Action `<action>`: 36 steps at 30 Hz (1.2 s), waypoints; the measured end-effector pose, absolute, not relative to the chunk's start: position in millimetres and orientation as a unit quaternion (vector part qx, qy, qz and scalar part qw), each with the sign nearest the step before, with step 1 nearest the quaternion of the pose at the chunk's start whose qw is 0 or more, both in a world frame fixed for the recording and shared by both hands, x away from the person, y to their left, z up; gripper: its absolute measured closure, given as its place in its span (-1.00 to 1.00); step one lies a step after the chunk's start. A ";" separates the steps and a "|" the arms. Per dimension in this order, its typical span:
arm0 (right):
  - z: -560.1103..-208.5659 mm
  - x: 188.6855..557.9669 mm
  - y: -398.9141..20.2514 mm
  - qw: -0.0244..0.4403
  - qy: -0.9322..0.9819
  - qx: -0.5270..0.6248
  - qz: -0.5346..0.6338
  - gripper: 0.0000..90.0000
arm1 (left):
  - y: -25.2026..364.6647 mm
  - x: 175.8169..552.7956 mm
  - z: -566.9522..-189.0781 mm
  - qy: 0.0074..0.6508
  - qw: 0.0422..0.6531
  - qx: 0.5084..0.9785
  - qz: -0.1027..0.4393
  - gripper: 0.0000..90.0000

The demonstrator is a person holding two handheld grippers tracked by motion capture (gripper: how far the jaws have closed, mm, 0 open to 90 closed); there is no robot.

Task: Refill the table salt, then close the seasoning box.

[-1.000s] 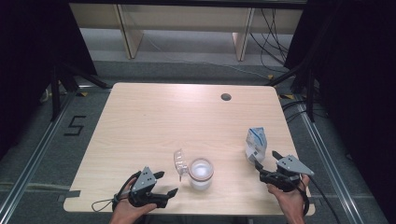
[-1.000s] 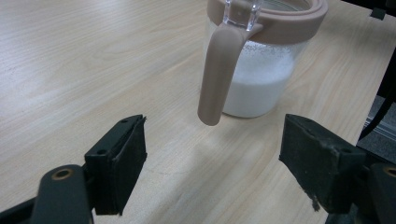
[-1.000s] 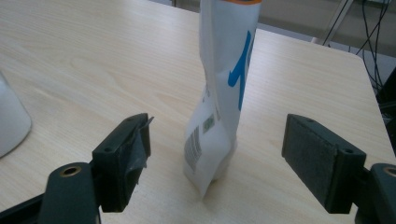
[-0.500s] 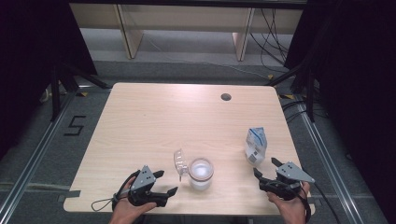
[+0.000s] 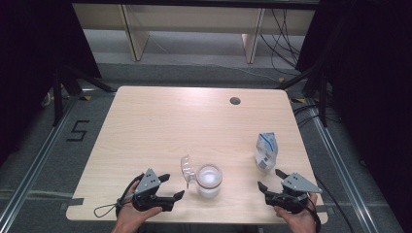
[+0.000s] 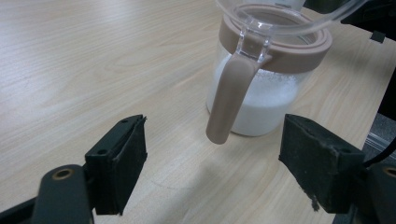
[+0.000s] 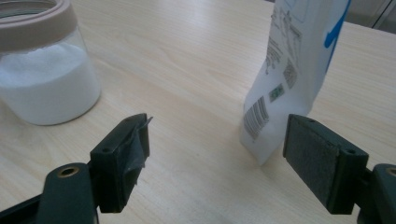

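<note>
A clear jar (image 5: 208, 180) half full of white powder stands near the table's front edge, its hinged lid (image 5: 187, 169) flipped open to the left. In the left gripper view the jar (image 6: 261, 88) has a tan rim and a tan latch (image 6: 229, 98) hanging down. My left gripper (image 5: 171, 187) is open, just left of the jar (image 7: 44, 70), with nothing between its jaws. A white and blue pouch (image 5: 266, 151) stands upright at the right. My right gripper (image 5: 271, 179) is open, just in front of the pouch (image 7: 299, 70) and apart from it.
The pale wooden table (image 5: 160, 126) has a round cable hole (image 5: 235, 101) near its far edge. Dark curtains flank both sides. Metal rails run along the floor, and a shelf frame stands behind the table.
My right gripper has drawn back from the pouch toward the front edge, leaving the pouch standing. The left gripper and the jar have stayed put.
</note>
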State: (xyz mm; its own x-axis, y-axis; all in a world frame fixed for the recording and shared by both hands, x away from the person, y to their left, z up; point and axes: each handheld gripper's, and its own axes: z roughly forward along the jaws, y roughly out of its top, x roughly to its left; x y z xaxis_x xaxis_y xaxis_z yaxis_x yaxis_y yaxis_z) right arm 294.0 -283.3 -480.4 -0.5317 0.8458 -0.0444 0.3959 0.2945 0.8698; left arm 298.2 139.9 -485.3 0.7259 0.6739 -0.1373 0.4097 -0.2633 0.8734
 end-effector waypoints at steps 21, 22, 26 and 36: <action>-480.5 285.5 -279.7 0.254 0.765 0.413 0.423 -0.48 | 138.8 304.7 -469.2 0.348 0.504 0.777 0.145 -0.50; -480.4 285.4 -279.8 0.254 0.766 0.413 0.422 -0.48 | 138.3 305.8 -469.2 0.348 0.507 0.775 0.143 -0.50; -480.8 288.1 -281.1 0.262 0.770 0.399 0.425 -0.47 | 137.7 306.2 -466.8 0.355 0.503 0.774 0.144 -0.47; -480.5 290.7 -280.1 0.277 0.773 0.384 0.422 -0.45 | 145.5 305.6 -457.2 0.343 0.528 0.763 0.149 0.37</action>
State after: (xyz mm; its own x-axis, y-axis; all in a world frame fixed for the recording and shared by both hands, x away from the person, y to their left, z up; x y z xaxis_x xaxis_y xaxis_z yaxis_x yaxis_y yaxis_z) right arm 290.7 -280.1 -480.5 -0.5516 0.8276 -0.1039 0.3600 0.3486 0.8654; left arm 305.6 145.5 -457.2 0.7210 0.6796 -0.1354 0.3657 -0.2072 0.9074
